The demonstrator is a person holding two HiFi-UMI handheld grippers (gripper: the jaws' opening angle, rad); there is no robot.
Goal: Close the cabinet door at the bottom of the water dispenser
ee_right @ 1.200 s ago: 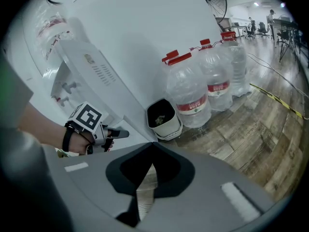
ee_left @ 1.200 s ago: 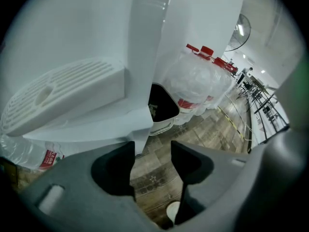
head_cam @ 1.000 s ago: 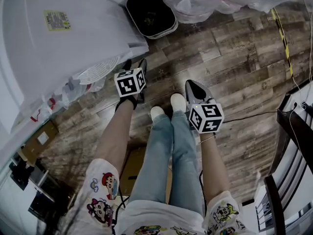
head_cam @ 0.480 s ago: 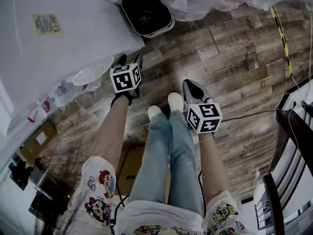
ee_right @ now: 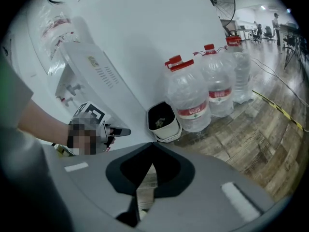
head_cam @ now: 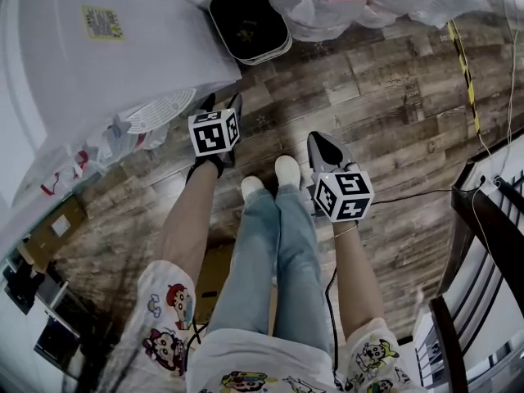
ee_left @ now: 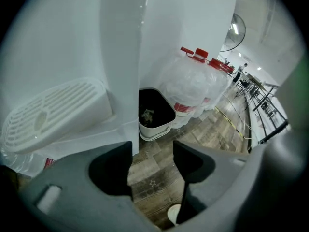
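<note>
The white flat cabinet door [head_cam: 139, 47] is seen upper left, its edge just beside the left gripper [head_cam: 223, 105], held wide and empty. The right gripper [head_cam: 323, 142], pinched closed, is placed farther off, centre-right.

The water dispenser [head_cam: 123, 64] is plain white, with a small yellow-green sticker [head_cam: 102, 23]. The bin [head_cam: 254, 6] is black inside and white at the rim. The floor [head_cam: 393, 97] is weathered grey-brown wood planking with a yellow-and-black striped tape [head_cam: 461, 56]. The left gripper [head_cam: 219, 105] has black fingers and the right gripper [head_cam: 323, 144] is grey. Each has a white cube with black squares. The water bottles [ee_right: 193, 100] are clear with red caps and red-and-white labels. The person wears pale blue jeans [head_cam: 278, 244], white shoes [head_cam: 287, 170] and white sleeves [head_cam: 168, 309] with cartoon prints.
</note>
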